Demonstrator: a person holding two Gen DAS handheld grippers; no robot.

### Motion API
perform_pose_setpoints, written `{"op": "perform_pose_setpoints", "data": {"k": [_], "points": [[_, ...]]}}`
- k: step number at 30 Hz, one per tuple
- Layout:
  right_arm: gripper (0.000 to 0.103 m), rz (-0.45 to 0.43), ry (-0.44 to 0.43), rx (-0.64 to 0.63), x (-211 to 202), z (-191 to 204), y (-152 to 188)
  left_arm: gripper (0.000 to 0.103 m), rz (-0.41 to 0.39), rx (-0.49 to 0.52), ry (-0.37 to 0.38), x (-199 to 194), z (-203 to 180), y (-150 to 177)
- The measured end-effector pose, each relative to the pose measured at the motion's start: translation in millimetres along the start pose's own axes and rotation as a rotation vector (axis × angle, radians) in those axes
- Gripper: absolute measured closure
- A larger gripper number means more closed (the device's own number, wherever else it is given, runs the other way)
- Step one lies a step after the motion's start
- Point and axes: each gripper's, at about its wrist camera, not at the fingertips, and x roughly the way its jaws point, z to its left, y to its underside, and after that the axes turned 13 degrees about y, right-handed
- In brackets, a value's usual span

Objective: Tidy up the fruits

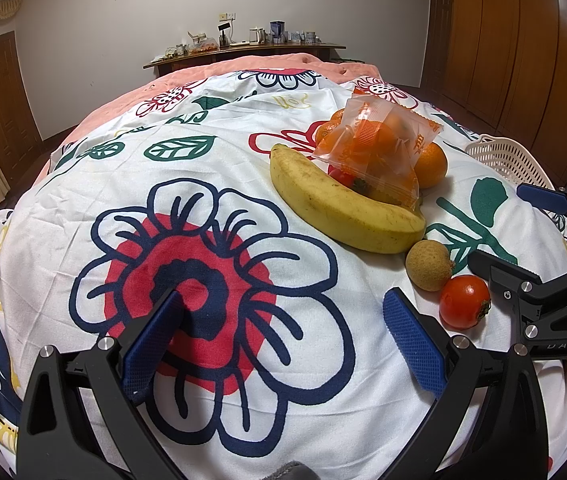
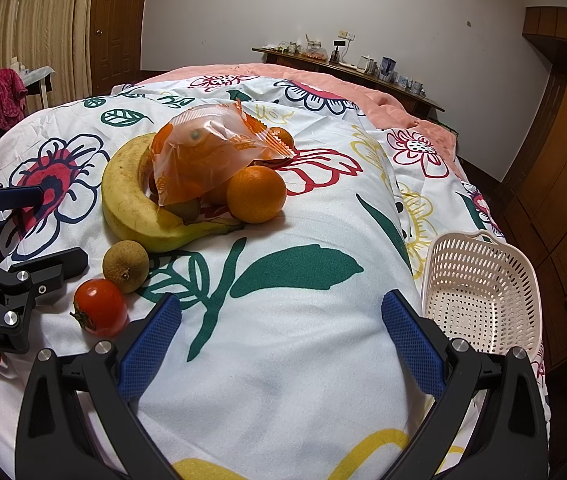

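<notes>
Beside the banana [image 1: 343, 208], both hand-held grippers, left [image 1: 283, 344] and right [image 2: 279, 340], hover spread wide over bare bedspread [image 2: 283, 380].

On my left hand-held gripper [image 1: 283, 334] I see black angular plastic arms with round silver screw heads at the joints, and fingers faced in blue cross-hatched pads [image 1: 151, 340]. My right hand-held gripper [image 2: 281, 334] is built alike: black frame, silver screws, blue textured pads [image 2: 413, 346]. White lettering on the left body reads, I think, "enRobot.AI", cut off at the edge.
</notes>
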Motion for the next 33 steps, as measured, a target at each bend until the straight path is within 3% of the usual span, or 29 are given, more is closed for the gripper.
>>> {"op": "perform_pose_setpoints", "data": {"k": [17,27,30,33], "points": [[0.005,0.007,-0.013,-0.006,-2,-1,0,0.002,0.000,0.000,0.001,0,0,0],[0.005,0.032,-0.129,0.066,-7,-24,-7,0.002,0.020,-0.009,0.017,3,7,-7],[0.005,0.002,-0.171,0.097,-16,-31,-12,0.002,-0.002,-0.018,-0.014,-7,8,-13],[0.006,-0.042,-0.223,0.084,-31,-27,-17,0.002,-0.032,-0.031,-0.092,-17,18,-23]]}}
